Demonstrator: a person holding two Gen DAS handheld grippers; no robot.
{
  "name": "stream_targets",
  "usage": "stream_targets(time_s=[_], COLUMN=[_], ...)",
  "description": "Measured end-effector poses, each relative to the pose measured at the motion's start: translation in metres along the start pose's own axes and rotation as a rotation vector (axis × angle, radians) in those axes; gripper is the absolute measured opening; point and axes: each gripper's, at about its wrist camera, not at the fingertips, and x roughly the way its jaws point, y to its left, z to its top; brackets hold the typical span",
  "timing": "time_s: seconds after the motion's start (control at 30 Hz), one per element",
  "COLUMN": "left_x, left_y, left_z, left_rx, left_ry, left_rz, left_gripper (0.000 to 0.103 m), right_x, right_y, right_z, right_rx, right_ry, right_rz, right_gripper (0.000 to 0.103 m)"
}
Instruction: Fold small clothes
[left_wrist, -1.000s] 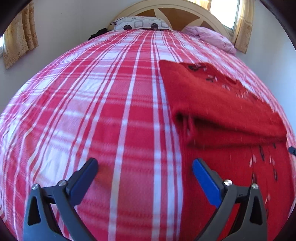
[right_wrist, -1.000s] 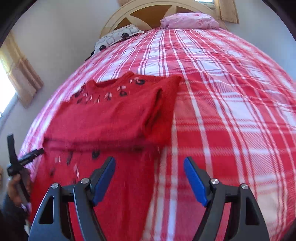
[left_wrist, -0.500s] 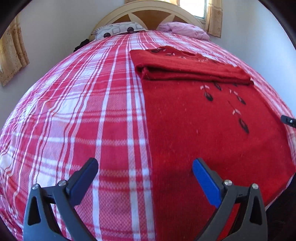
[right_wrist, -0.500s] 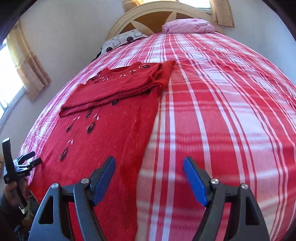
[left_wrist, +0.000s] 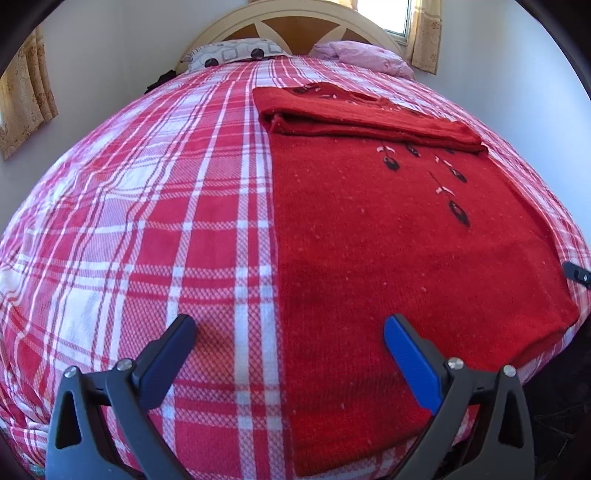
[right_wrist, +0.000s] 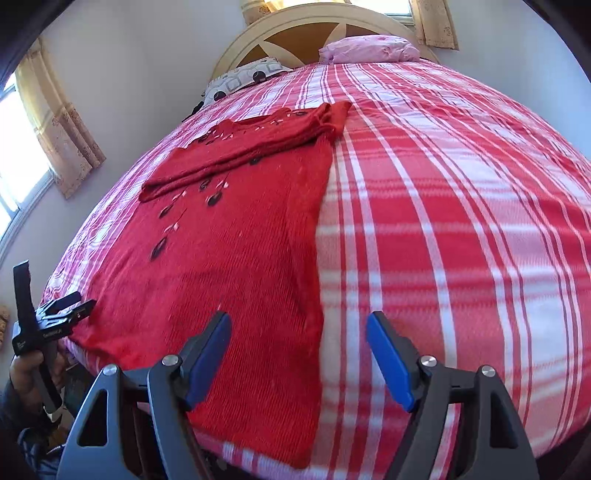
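Red sweater (left_wrist: 388, 240) lies flat on the plaid bedspread (left_wrist: 147, 221), long axis running straight away from both grippers toward the headboard (right_wrist: 314, 33). The far end already carries a folded-over band (sleeves or top portion, cannot tell which) lying crosswise; the near hem hangs at the bed edge closest to the grippers.

Left gripper (left_wrist: 290, 339): jaws spread wide, nothing between them. The sweater's left long edge runs forward between its two fingers, so the right finger sits above knit and the left finger above bare bedspread. Near-left hem corner is below and just ahead of the jaw gap.

Right gripper (right_wrist: 298, 334): jaws likewise spread, empty. Mirror situation: the sweater's right long edge passes between the fingers, left finger over knit, right finger over plaid. Near-right hem corner is just ahead and slightly left of centre.

In the right wrist view the left gripper (right_wrist: 62, 308) appears at the far left, beside the opposite hem corner. The tip of the right one shows at the right margin of the left view.

Judgement: each gripper straddles its own near corner, equally close; neither has an advantage. The next fold probably takes the hem forward along the long axis toward the folded band, so both need to drop onto the edge and pinch together. Risk: uneven grasp skews the fold line.
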Motion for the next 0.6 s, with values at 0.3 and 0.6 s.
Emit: stream_targets(time_s=[0.3,0.6], left_x=[-0.009,-0.013], left_y=[-0.009,-0.011], left_z=[-0.013,-0.019], left_rx=[0.019,0.036], left_ry=[0.008,0.01], left_rz=[-0.02,-0.03], left_gripper=[0.103,0.103], right_x=[-0.019,-0.022], right_y=[0.002,-0.001], right_z=[-0.035,-0.04], right_rx=[0.012,0.008], right_ry=[-0.002,-0.003], right_rz=[0.011,0.016], right_gripper=[0.066,0.062])
